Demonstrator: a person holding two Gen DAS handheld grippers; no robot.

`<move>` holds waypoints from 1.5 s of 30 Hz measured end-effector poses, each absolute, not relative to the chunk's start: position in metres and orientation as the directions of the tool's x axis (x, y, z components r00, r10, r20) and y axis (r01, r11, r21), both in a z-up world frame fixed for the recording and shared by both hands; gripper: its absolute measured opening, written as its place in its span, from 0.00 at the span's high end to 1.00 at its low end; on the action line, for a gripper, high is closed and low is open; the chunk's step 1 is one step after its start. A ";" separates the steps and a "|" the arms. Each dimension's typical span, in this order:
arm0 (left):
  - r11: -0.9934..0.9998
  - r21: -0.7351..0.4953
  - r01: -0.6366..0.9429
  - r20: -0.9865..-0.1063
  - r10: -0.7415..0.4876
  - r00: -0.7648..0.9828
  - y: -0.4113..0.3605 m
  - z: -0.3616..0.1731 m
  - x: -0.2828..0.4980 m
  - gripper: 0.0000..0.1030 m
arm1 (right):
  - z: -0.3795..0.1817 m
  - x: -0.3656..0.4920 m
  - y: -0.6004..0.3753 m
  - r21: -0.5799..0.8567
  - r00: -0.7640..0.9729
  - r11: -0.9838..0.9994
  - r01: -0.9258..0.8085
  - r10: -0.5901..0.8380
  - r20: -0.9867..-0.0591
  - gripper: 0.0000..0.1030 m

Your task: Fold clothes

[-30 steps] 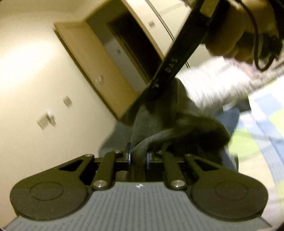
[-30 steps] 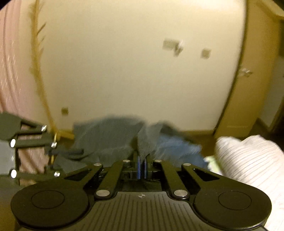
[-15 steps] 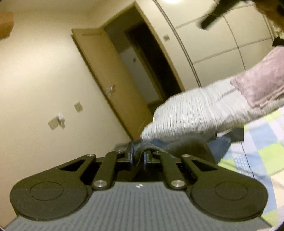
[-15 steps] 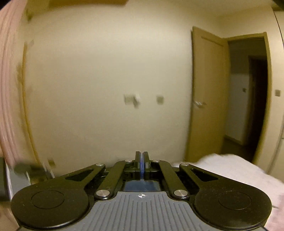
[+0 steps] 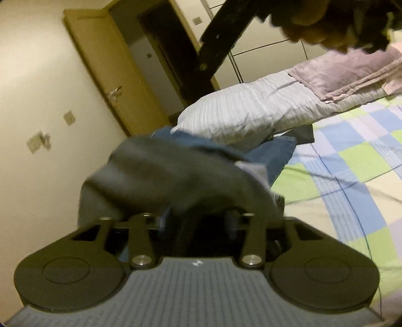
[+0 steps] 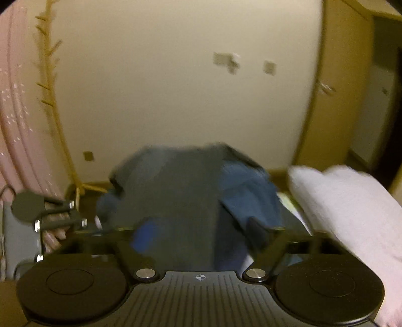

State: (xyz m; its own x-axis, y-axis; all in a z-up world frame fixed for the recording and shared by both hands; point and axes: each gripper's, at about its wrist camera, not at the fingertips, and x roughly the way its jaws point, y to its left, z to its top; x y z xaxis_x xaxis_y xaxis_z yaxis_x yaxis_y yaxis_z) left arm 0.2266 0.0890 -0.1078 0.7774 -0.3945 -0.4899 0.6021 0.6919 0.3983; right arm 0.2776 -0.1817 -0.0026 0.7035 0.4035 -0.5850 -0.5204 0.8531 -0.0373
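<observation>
A dark grey garment [image 5: 160, 176] lies bunched on the bed over a blue garment [image 5: 266, 153]. My left gripper [image 5: 197, 222] is low against the grey cloth. Its jaws are opening, and a fold of the cloth runs loosely between the parted fingers. In the right wrist view the grey garment [image 6: 176, 201] spreads out ahead, with the blue garment [image 6: 251, 198] beside it. My right gripper [image 6: 201, 234] is opening wide over the cloth's near edge, with its pads off the cloth. The left gripper [image 6: 52, 216] shows at the left edge.
A white striped pillow [image 5: 251, 110] lies behind the clothes, with a pink towel [image 5: 351, 68] on it. The checked bedsheet [image 5: 351, 171] stretches to the right. A hand [image 5: 314, 22] holds the right gripper overhead. A wooden coat stand [image 6: 50, 105] and a door [image 5: 110, 75] are by the wall.
Both grippers were shut on the grey garment and held it up. They have come down to the bed, both sets of jaws have parted, and the garment now rests on the pile.
</observation>
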 end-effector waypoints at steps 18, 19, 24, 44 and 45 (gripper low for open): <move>0.765 0.377 0.522 -0.542 -0.275 0.795 0.217 -0.135 0.390 0.77 | -0.127 0.377 -0.059 -0.389 0.586 0.573 -0.721 0.206 -0.783 0.67; 0.769 0.382 0.513 -0.527 -0.275 0.804 0.219 -0.128 0.395 0.86 | -0.125 0.381 -0.064 -0.377 0.584 0.588 -0.716 0.208 -0.784 0.80; 0.786 0.427 0.446 -0.423 -0.263 0.867 0.223 -0.075 0.428 0.95 | -0.091 0.391 -0.080 -0.338 0.640 0.655 -0.675 0.293 -0.711 0.95; 0.462 0.752 0.470 0.074 -0.768 0.636 -0.098 0.188 0.321 0.95 | 0.096 0.197 -0.373 -0.182 0.985 0.973 0.141 -0.157 -0.074 0.96; 0.418 0.763 0.493 0.053 -0.800 0.597 -0.117 0.184 0.297 0.95 | 0.093 0.165 -0.391 -0.154 0.977 0.970 0.186 -0.199 -0.073 0.96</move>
State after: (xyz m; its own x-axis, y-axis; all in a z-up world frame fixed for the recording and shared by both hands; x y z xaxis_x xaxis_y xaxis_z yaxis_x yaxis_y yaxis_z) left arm 0.2973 -0.1167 0.1845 0.5971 -0.8004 0.0526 0.4927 0.4177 0.7634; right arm 0.1654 -0.3910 0.0929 0.9773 -0.1989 -0.0728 0.1859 0.9704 -0.1542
